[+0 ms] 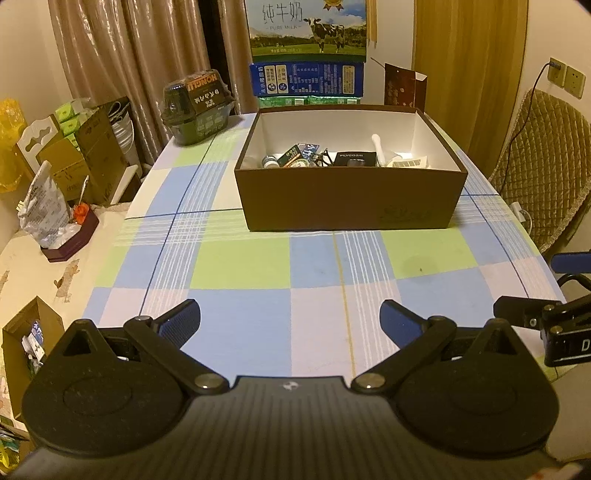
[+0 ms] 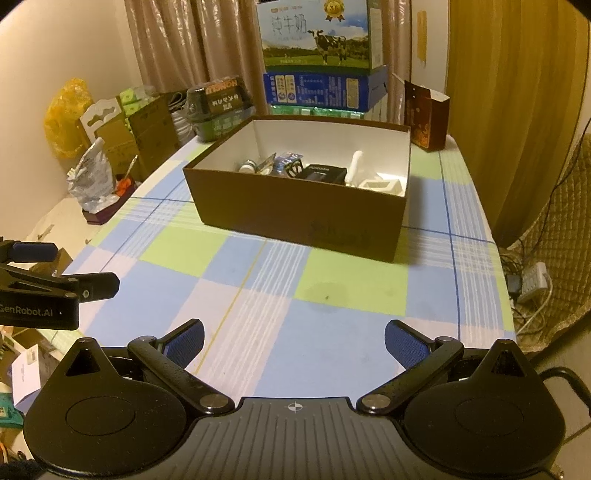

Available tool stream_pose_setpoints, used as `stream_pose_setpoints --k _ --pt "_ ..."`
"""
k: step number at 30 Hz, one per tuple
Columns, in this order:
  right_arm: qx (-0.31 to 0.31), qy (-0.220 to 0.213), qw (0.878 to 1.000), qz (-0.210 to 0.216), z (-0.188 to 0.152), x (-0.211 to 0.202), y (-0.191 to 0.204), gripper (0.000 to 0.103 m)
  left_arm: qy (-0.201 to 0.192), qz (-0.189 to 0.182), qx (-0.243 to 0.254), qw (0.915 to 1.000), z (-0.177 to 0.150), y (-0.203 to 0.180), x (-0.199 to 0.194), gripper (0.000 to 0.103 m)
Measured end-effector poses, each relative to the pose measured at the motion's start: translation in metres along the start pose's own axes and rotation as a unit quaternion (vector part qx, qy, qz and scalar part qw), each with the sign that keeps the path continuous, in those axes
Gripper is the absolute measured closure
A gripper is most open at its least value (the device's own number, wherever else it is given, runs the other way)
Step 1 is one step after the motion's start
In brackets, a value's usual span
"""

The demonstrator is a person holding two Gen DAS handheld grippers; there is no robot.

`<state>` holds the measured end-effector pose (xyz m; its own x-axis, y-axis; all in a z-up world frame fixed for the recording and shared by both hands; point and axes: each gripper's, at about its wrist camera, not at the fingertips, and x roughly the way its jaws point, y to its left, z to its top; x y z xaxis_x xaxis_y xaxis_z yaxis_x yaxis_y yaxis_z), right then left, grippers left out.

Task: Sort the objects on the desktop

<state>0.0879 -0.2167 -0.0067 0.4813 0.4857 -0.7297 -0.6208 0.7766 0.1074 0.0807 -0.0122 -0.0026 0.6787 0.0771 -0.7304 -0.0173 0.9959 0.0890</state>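
The left gripper (image 1: 290, 319) is held wide apart with nothing in it, low over the checked surface (image 1: 258, 266). The right gripper (image 2: 293, 341) is spread wide too, and nothing is gripped. Farther back, a brown box (image 1: 351, 195) is set on the surface. Small desktop objects (image 1: 325, 157) are seen inside it. Milk cartons (image 1: 306, 29) are stacked behind.
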Motion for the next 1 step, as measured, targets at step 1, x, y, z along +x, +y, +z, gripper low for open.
stream_pose_setpoints --k 1 --pt "-0.001 0.000 1.000 0.000 0.0011 0.0011 0.0004 0.002 0.000 0.000 0.000 1.0000 0.0011 0.0005 0.0005 0.001"
